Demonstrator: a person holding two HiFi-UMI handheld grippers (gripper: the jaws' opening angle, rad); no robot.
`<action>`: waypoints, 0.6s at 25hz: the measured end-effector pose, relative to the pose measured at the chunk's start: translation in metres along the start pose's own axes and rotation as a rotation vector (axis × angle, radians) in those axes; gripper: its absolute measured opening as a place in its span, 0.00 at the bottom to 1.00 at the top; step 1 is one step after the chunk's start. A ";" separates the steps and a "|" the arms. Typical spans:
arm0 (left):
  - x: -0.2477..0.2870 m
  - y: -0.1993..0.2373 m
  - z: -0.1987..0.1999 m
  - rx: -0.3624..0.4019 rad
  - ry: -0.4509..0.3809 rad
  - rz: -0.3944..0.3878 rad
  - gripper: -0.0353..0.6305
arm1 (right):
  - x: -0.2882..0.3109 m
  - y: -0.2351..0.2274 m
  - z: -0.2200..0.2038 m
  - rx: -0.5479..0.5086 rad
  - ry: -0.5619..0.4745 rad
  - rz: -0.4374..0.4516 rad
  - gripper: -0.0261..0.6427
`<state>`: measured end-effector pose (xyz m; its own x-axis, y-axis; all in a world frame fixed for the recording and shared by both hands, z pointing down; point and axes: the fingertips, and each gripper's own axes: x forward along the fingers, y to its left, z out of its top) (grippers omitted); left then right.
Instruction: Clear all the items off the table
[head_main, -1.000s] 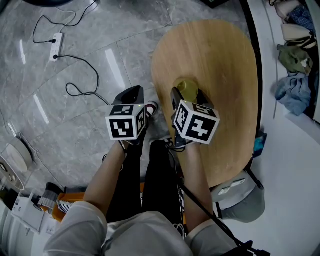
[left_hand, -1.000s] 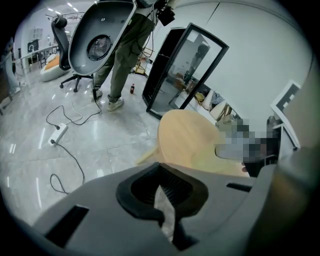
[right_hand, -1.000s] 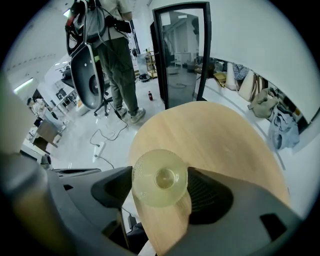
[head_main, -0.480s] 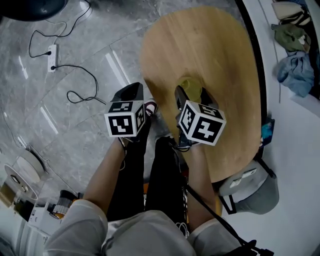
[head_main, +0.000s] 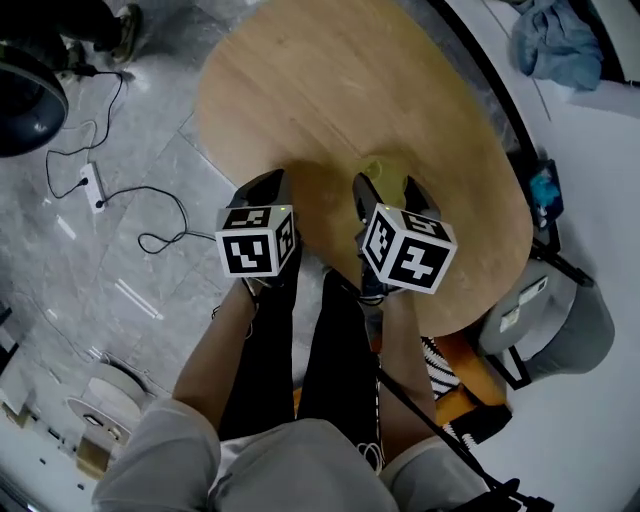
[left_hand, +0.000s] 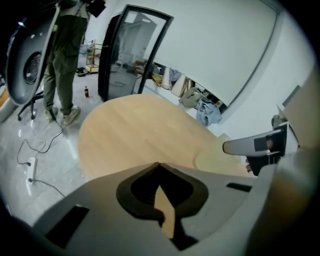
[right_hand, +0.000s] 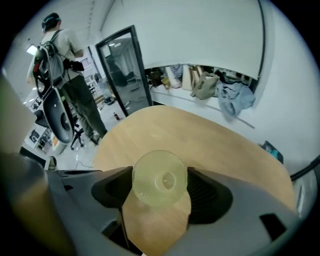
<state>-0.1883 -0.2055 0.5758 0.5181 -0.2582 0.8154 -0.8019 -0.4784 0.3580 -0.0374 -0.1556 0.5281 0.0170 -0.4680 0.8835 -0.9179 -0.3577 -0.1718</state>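
Right gripper (head_main: 385, 183) jaws are pinching a yellowish cup (right_hand: 159, 179) over the oval wooden tabletop (head_main: 340, 80). Left gripper (head_main: 268, 187) jaws are pressing together, with grey floor (head_main: 150, 130) lying to their left.

the left gripper (head_main: 268, 188), earlier over the floor beside the table (head_main: 400, 90), now overhangs its edge near the right gripper's (head_main: 388, 185) yellowish cup (head_main: 380, 167).

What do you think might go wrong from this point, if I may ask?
The right gripper pinches the round yellowish item only at its curved sides, so it might slip and fall onto the table. The left gripper, shut and empty, sits close beside it and may bump it in passing.
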 end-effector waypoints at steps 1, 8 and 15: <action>0.006 -0.016 0.001 0.031 0.006 -0.017 0.06 | -0.005 -0.015 -0.002 0.028 -0.010 -0.014 0.56; 0.027 -0.133 -0.017 0.267 0.061 -0.145 0.06 | -0.054 -0.119 -0.044 0.259 -0.074 -0.110 0.56; 0.044 -0.223 -0.051 0.405 0.114 -0.245 0.06 | -0.099 -0.202 -0.096 0.418 -0.103 -0.205 0.56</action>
<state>-0.0015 -0.0672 0.5552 0.6233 -0.0144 0.7819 -0.4681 -0.8079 0.3582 0.1085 0.0404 0.5173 0.2397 -0.4241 0.8733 -0.6538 -0.7355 -0.1777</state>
